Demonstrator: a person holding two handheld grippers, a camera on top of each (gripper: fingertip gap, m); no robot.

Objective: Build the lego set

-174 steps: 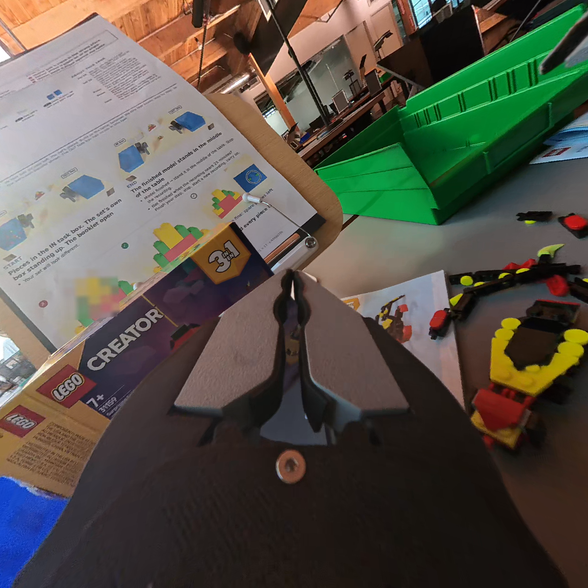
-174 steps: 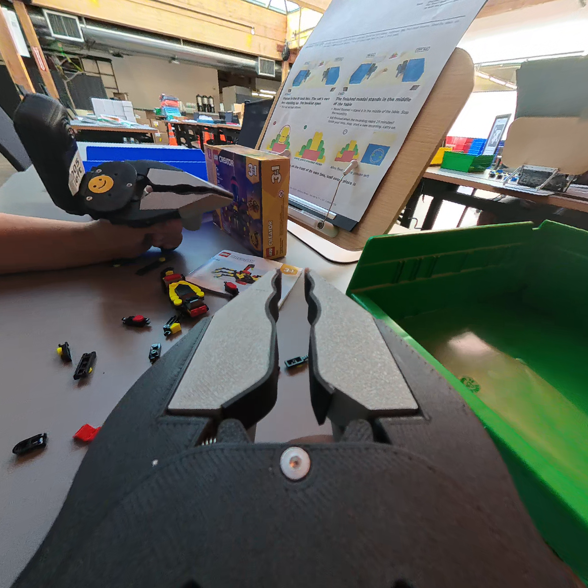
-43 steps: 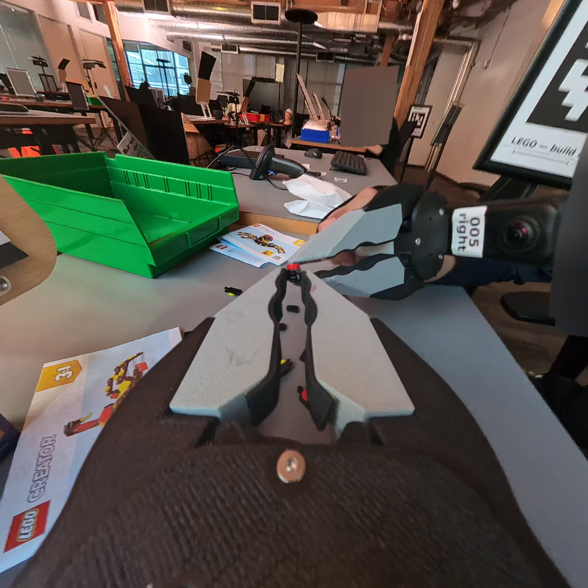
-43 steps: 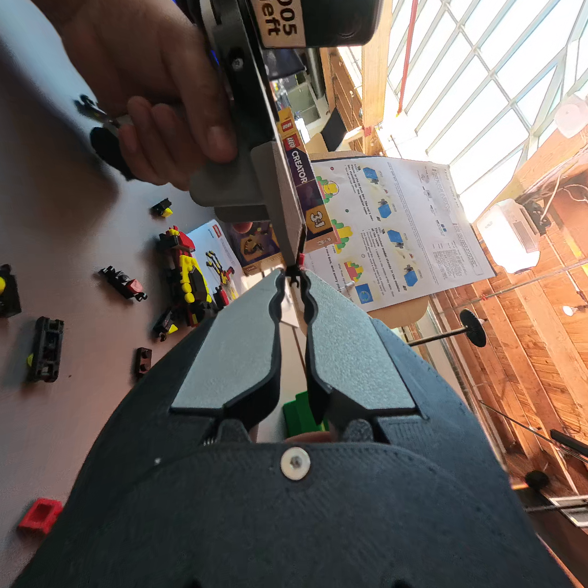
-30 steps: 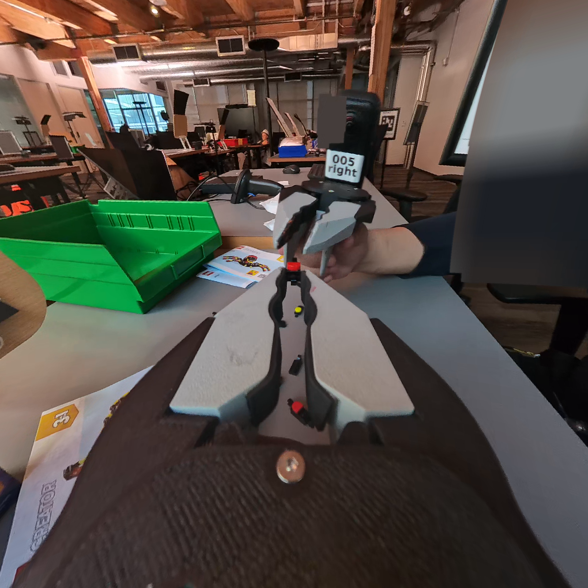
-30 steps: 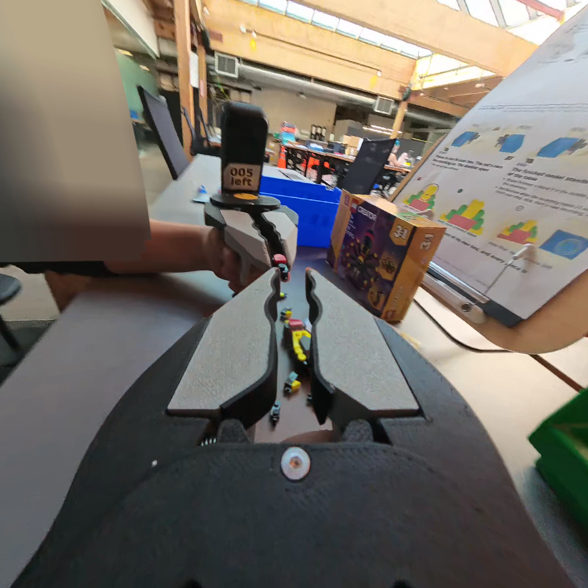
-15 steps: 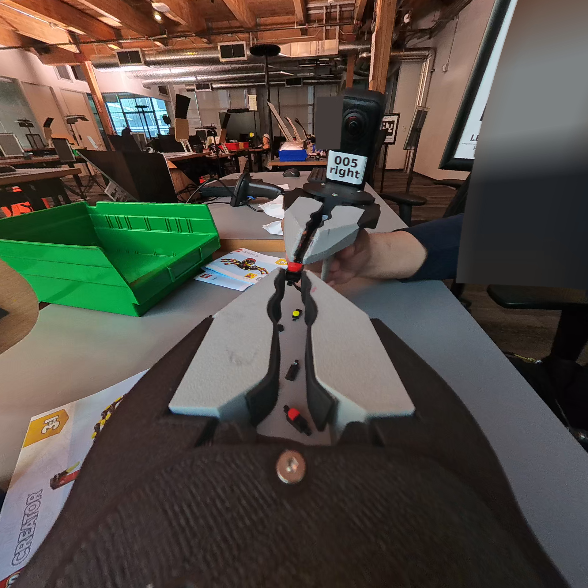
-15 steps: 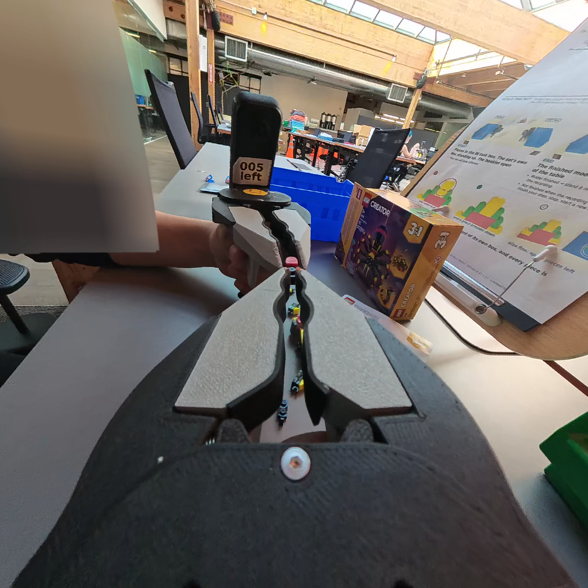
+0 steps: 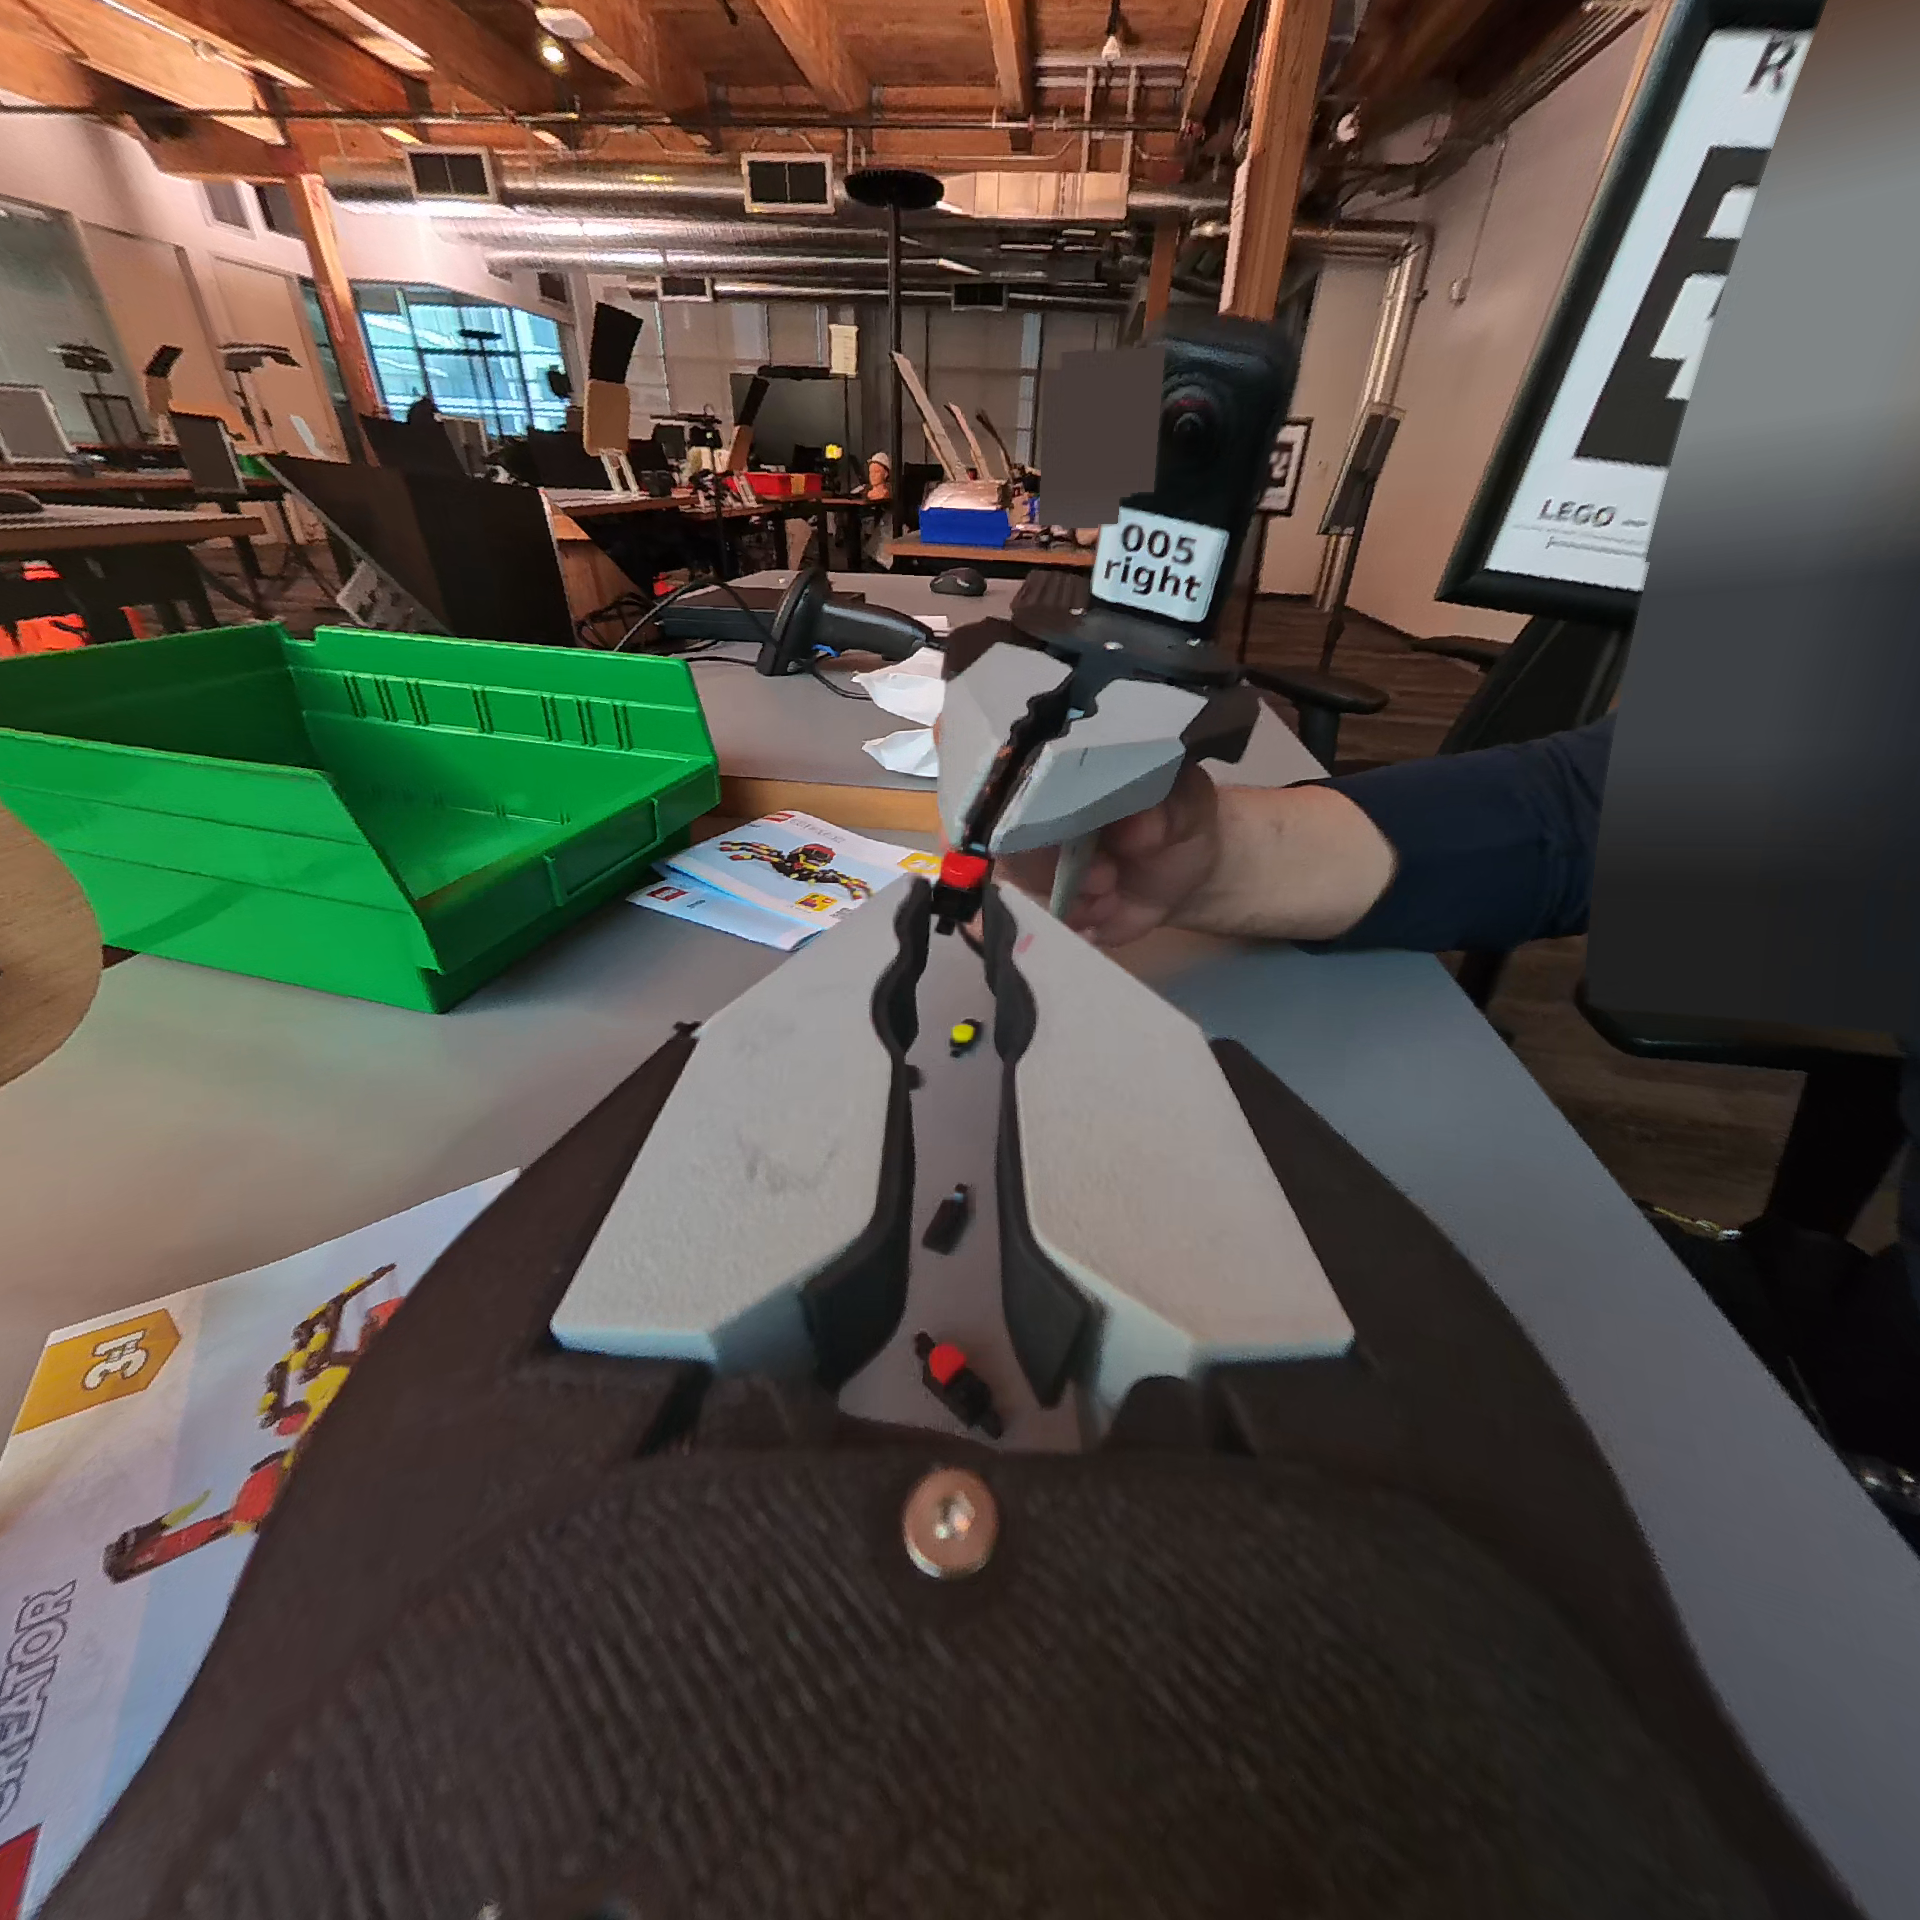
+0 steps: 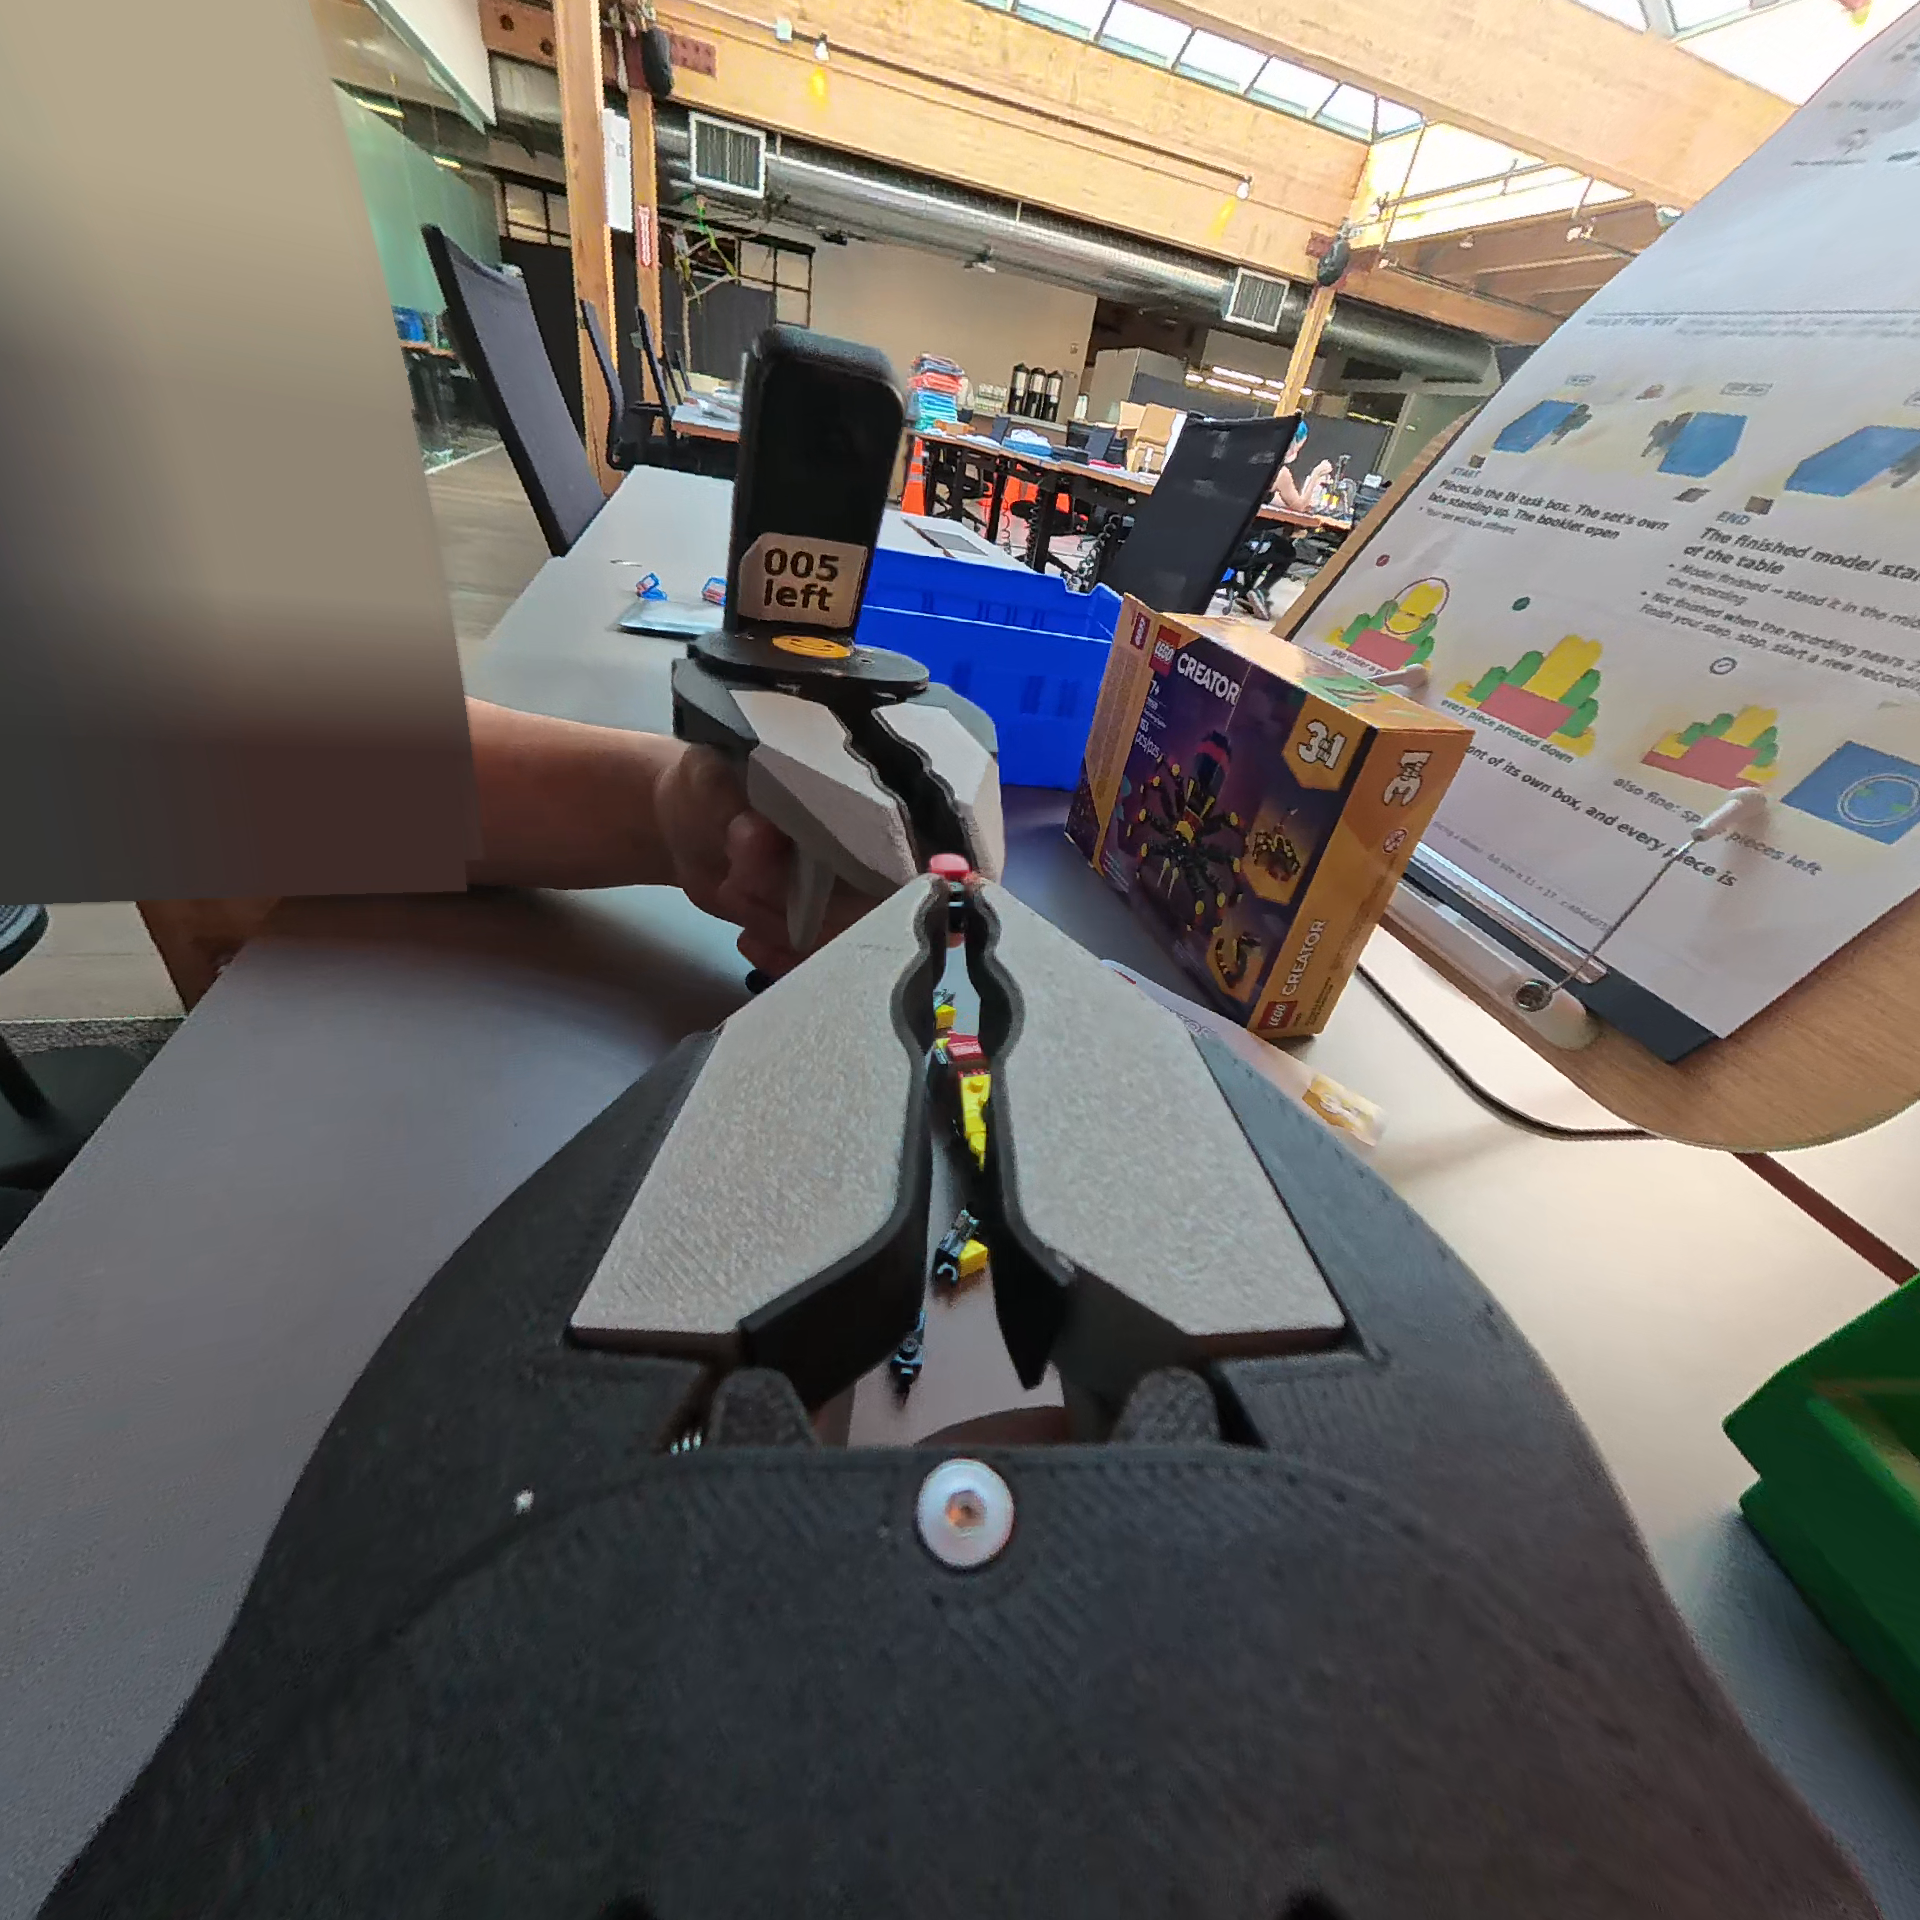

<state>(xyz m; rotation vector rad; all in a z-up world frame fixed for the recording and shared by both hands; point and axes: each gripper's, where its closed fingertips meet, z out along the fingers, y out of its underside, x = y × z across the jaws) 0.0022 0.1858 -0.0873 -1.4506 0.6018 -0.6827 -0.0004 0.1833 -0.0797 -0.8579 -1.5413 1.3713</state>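
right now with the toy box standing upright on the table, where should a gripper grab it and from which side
Probably from above, at the top edge of the toy box: pads on its broad purple front and the face behind, across the thin depth. It stands upright with its top free; the wooden stand crowds its right side. Whether jaws open that wide is unclear.
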